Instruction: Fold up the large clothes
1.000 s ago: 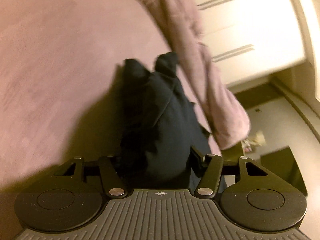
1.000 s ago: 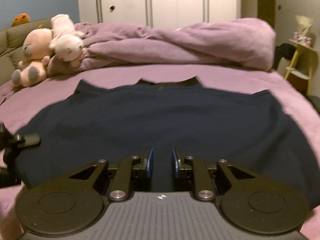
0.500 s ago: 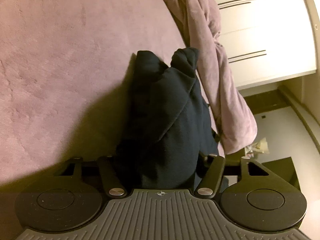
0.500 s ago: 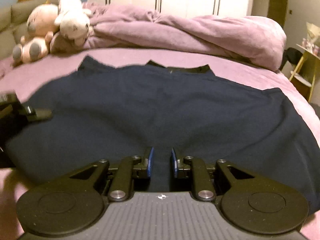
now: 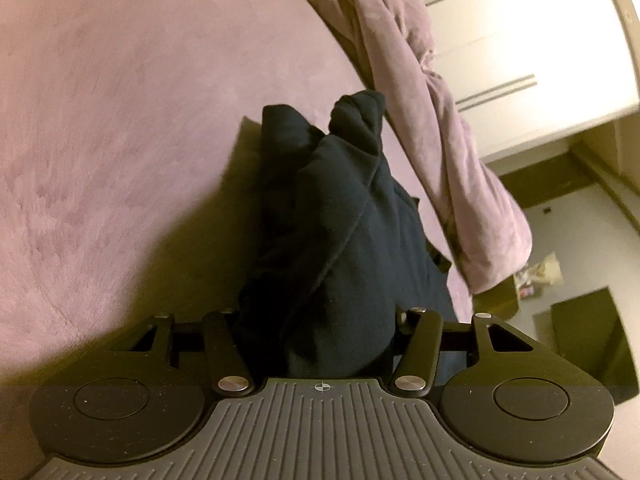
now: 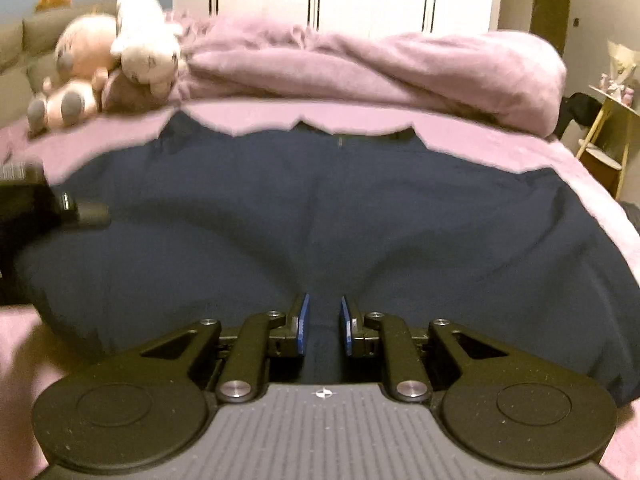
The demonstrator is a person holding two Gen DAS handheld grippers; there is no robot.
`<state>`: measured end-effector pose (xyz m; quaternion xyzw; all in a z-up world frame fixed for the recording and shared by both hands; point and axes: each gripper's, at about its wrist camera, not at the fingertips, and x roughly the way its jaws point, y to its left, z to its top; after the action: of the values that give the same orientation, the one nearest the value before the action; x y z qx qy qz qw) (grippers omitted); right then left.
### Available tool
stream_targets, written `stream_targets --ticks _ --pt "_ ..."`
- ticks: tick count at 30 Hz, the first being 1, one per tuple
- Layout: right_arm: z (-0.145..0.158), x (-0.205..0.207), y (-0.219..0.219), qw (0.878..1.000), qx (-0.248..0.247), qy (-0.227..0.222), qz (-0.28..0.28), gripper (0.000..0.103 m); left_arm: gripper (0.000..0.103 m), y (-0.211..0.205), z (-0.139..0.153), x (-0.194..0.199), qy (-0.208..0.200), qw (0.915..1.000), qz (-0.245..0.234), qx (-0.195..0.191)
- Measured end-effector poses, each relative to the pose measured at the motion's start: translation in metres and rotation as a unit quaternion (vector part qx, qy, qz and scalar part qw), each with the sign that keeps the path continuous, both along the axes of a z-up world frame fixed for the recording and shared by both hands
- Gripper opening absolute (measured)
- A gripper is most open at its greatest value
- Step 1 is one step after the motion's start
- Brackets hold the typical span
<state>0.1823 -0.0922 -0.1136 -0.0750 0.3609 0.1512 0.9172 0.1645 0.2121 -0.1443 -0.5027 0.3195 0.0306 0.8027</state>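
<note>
1. Across the pink-purple plush bedspread (image 6: 500, 148), a large dark navy garment (image 6: 400, 220) is lying spread flat, its near hem pinched between the nearly closed blue pads (image 6: 303, 330) of the right gripper (image 6: 323, 330).
2. Compared with a second ago, the right gripper is sinking, laying the cloth down; the fold seems to be settling.
3. Only the left wrist view is showing the left gripper (image 5: 320, 320), jaws half apart and just closing, bunched navy cloth between them; contact is probably there, but hidden.
</note>
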Motion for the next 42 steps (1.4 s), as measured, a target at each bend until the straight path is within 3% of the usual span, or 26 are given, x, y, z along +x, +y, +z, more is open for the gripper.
stream_targets --ticks 4,6,9,13,16,19,22,25,29,32,35,39,42 --pt "-0.003 0.013 0.002 0.999 -0.02 0.023 0.034 0.016 0.058 -0.005 0.011 0.0 0.004 0.9995 -0.006 0.031" --pt "0.006 0.013 -0.006 0.999 0.003 0.023 0.033 0.016 0.058 -0.005 0.018 0.0 0.0 0.9995 -0.005 0.031" --pt "0.023 0.007 -0.04 0.997 0.069 0.013 -0.013 0.016 0.057 -0.006 0.028 -0.001 -0.002 0.9988 -0.015 0.047" --pt "0.035 0.0 -0.091 0.992 0.087 -0.018 -0.09 0.017 0.056 -0.018 0.051 0.002 -0.009 0.9956 -0.03 0.088" --pt "0.036 0.001 -0.13 0.984 0.089 -0.028 -0.149 0.019 0.055 -0.041 0.079 0.008 -0.029 0.9867 -0.066 0.146" --pt "0.032 0.004 -0.163 0.975 0.11 -0.02 -0.195 0.019 0.055 -0.079 0.113 0.019 -0.058 0.9681 -0.124 0.21" --pt "0.031 0.002 -0.182 0.967 0.121 -0.026 -0.221 0.019 0.055 -0.12 0.136 0.034 -0.099 0.9595 -0.171 0.2" --pt "0.029 0.0 -0.191 0.962 0.134 -0.03 -0.236 0.019 0.055 -0.167 0.139 0.05 -0.127 0.946 -0.216 0.206" --pt "0.023 -0.004 -0.211 0.957 0.142 -0.027 -0.252 0.019 0.055 -0.232 0.112 0.067 -0.13 0.9342 -0.266 0.199" --pt "0.021 -0.007 -0.225 0.954 0.149 -0.023 -0.26 0.019 0.055 -0.267 0.077 0.075 -0.099 0.9321 -0.295 0.185" --pt "0.021 -0.008 -0.237 0.951 0.151 -0.024 -0.267 0.02 0.057 -0.287 0.054 0.068 -0.114 0.9235 -0.3 0.21" --pt "0.03 -0.012 -0.25 0.949 0.169 -0.026 -0.264 0.02 0.077 -0.283 0.066 0.047 -0.14 0.921 -0.298 0.208" --pt "0.045 -0.01 -0.249 0.953 0.178 -0.046 -0.24 0.02 0.079 -0.264 0.074 0.034 -0.139 0.9291 -0.3 0.166"
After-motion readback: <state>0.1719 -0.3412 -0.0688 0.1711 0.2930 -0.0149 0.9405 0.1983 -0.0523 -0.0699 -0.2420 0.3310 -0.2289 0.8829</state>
